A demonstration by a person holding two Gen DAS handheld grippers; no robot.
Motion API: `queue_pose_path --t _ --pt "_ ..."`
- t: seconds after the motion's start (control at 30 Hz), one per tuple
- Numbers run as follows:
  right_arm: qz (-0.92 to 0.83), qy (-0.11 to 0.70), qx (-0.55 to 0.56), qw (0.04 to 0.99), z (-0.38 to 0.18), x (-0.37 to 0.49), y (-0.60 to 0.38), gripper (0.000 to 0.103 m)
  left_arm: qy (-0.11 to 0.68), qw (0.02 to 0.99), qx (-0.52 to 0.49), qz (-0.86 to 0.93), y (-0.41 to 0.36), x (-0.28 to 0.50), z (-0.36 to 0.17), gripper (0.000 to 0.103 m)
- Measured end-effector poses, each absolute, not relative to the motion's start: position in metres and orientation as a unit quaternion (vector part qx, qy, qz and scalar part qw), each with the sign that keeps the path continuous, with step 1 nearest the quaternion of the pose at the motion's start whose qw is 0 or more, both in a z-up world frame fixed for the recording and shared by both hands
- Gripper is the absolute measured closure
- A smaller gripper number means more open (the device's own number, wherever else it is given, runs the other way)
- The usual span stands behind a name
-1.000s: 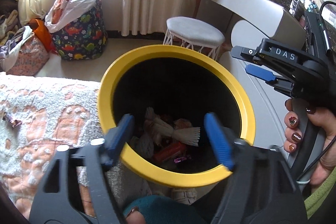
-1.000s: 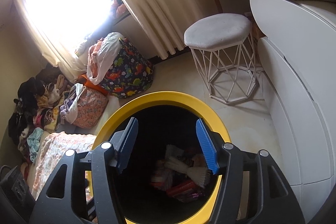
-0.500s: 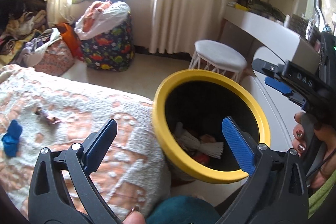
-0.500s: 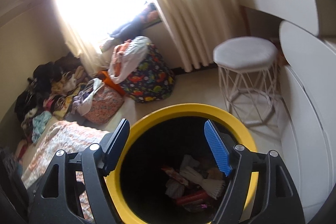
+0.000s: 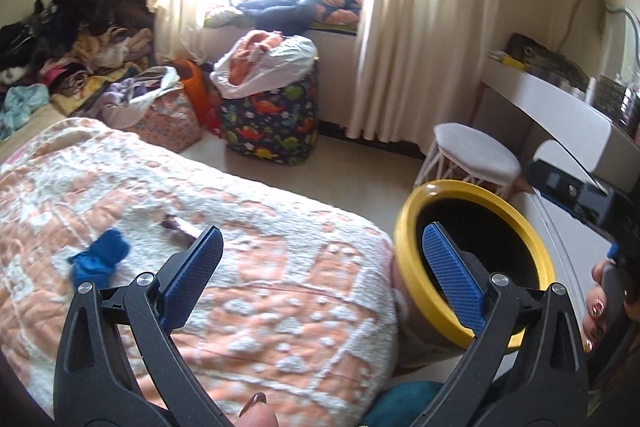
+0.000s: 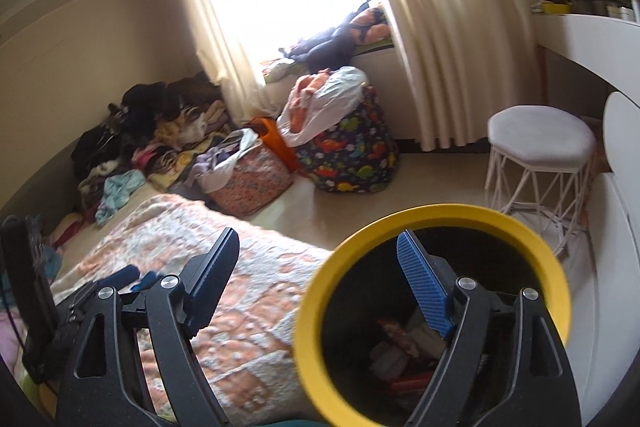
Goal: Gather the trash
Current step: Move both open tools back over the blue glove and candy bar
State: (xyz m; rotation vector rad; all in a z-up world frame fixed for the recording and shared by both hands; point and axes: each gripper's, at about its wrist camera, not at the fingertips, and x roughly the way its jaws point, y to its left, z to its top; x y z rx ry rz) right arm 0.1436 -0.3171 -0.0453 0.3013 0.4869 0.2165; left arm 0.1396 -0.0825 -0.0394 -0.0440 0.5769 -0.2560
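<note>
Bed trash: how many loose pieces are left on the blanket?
2: a blue scrap near the left gripper's left jaw, and a small wrapper just beyond it. More may be hidden outside the view.

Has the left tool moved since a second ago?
Yes. The left tool has swung left: the yellow bin, earlier centred between its fingers, now sits at the right finger, and the blanket fills the gap.

Open blanket (image 5: 248,267) ahead; yellow-rimmed bin (image 5: 404,267) hard against its right edge.
</note>
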Motion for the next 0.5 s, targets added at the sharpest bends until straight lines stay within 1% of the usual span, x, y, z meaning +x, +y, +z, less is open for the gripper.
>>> queue_pose_path --t 0.37,0.5 --pt "0.159 0.27 0.09 0.945 -0.052 0.15 -0.247 0.024 0.281 0.957 -0.057 -0.044 -0.009 0.148 -0.047 0.011" --pt "0.184 0.287 0.074 0.937 -0.058 0.159 -0.218 0.024 0.293 0.953 -0.079 -0.011 0.022 0.153 -0.057 0.011"
